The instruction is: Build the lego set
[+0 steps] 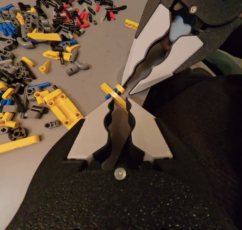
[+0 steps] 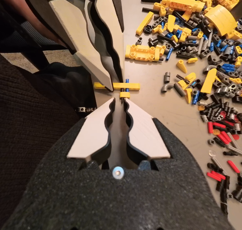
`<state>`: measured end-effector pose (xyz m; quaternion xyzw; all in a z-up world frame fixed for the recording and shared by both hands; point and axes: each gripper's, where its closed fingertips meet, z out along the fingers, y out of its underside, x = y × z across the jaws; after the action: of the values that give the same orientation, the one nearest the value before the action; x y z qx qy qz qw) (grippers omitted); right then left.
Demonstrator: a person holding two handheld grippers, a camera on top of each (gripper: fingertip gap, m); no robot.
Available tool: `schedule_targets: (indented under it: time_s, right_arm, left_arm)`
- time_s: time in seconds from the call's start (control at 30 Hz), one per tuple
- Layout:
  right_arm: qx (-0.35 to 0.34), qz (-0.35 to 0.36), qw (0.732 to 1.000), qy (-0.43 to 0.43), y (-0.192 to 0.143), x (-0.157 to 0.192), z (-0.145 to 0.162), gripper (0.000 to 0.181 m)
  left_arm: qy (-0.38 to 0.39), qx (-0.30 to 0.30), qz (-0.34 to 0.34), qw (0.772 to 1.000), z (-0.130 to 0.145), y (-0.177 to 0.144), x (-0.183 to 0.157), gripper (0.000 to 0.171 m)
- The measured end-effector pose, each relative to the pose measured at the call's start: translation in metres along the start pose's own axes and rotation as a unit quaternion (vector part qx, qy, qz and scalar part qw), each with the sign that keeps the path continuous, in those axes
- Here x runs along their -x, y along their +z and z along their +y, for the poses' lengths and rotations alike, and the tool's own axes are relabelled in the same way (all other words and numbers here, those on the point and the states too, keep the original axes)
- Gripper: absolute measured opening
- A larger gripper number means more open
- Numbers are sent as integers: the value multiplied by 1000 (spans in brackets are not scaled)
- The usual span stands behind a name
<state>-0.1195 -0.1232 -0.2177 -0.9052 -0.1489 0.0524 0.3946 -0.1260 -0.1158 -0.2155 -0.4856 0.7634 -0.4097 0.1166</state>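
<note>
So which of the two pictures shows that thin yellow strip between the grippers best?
The right wrist view: the yellow strip lies flat across the picture, with a blue peg through it and a small yellow connector below. The left wrist view shows the same strip slanted and foreshortened, its near end clamped in the left gripper.

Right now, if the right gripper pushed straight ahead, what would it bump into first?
The small yellow connector sits just beyond the right gripper fingers, with the long yellow beam behind it; depth is hard to judge.

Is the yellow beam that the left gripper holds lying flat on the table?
No: the left gripper pinches the yellow beam at its tips, clear of the grey table, meeting the right gripper.
</note>
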Motion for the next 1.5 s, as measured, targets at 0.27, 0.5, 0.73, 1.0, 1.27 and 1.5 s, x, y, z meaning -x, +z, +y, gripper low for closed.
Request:
schedule_targets:
  time_s: [0.27, 0.5, 0.73, 1.0, 1.27, 1.5]
  right_arm:
    - [0, 5, 1000, 19, -6, 2, 3, 12]
    - [-2, 31, 998, 56, -19, -1, 18, 12]
    - [-5, 45, 996, 83, -33, 0, 30, 13]
    - [-19, 52, 997, 45, -55, -6, 30, 23]
    - [7, -38, 996, -78, -50, -27, 22, 35]
    - [39, -145, 977, -148, -35, -24, 23, 38]
  left_arm:
    - [34, 23, 22, 999, -3, 5, -2, 14]
    - [88, 53, 50, 993, -13, 21, -11, 14]
    - [161, 91, 92, 978, -20, 34, -19, 13]
    - [186, 80, 108, 973, -22, 27, -22, 16]
    - [85, 15, 12, 996, -30, 29, -28, 40]
    - [20, -11, -15, 1000, -30, 28, -31, 45]
